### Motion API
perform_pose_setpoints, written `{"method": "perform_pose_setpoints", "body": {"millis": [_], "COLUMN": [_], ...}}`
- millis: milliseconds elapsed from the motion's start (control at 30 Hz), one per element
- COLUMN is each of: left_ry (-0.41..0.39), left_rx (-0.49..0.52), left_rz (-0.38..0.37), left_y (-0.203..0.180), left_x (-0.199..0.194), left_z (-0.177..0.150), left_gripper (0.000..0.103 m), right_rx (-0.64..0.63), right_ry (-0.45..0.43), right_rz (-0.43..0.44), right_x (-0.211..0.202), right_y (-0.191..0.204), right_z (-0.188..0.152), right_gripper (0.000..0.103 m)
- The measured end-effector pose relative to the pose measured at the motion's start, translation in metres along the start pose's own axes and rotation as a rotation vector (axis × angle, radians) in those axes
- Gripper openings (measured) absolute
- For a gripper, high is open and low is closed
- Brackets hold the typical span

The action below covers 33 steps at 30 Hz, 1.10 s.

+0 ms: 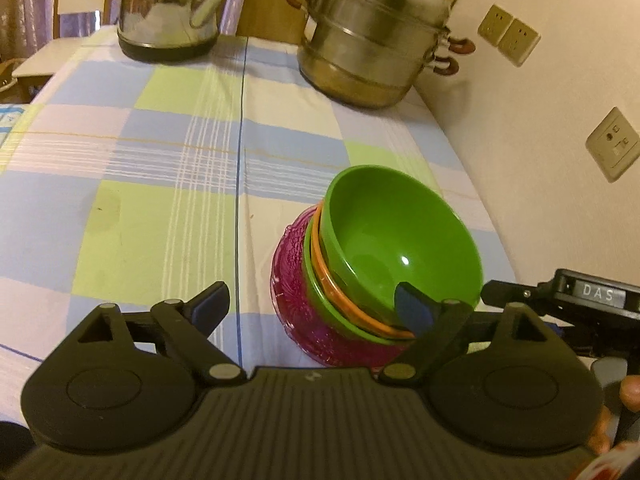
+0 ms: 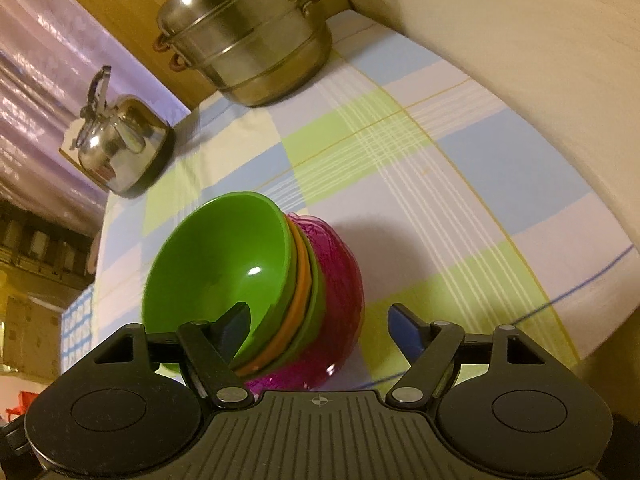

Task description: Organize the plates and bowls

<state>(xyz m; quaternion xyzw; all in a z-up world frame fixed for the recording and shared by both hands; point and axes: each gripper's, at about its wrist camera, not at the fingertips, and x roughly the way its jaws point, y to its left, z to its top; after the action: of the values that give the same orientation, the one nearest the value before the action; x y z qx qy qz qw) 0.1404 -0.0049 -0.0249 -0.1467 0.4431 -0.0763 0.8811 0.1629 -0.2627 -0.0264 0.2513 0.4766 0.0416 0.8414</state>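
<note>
A stack of nested bowls stands on the checked tablecloth: a green bowl on top, an orange one and another green one under it, and a magenta glass bowl at the bottom. The stack also shows in the right wrist view, with the green bowl and the magenta bowl. My left gripper is open; its right finger is over the top bowl's near rim. My right gripper is open and straddles the stack's near side, its left finger inside the top bowl.
A steel kettle and a steel steamer pot stand at the table's far end. A wall with sockets runs along the table's right edge. The right gripper's body is close beside my left one.
</note>
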Motion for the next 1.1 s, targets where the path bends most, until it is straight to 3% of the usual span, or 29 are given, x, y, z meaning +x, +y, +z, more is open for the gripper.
{"method": "perform_pose_setpoints", "body": {"millis": [467, 767, 1100], "left_ry": [-0.087, -0.137, -0.109], "left_rx": [0.035, 0.058, 0.084], "left_rz": [0.091, 0.112, 0.087], "left_y": [-0.004, -0.005, -0.004], "left_x": [-0.042, -0.061, -0.078], "left_z": [-0.036, -0.072, -0.107], "left_gripper": [0.091, 0.091, 0.091], "right_rx": [0.029, -0.192, -0.287], "right_ry": [-0.033, -0.118, -0.157], "right_rz": [0.046, 0.013, 0.007], "right_x": [-0.039, -0.057, -0.071], "right_y": [-0.009, -0.004, -0.007], "right_z": [-0.032, -0.077, -0.120], "right_gripper": [0.077, 0.077, 0.077]}}
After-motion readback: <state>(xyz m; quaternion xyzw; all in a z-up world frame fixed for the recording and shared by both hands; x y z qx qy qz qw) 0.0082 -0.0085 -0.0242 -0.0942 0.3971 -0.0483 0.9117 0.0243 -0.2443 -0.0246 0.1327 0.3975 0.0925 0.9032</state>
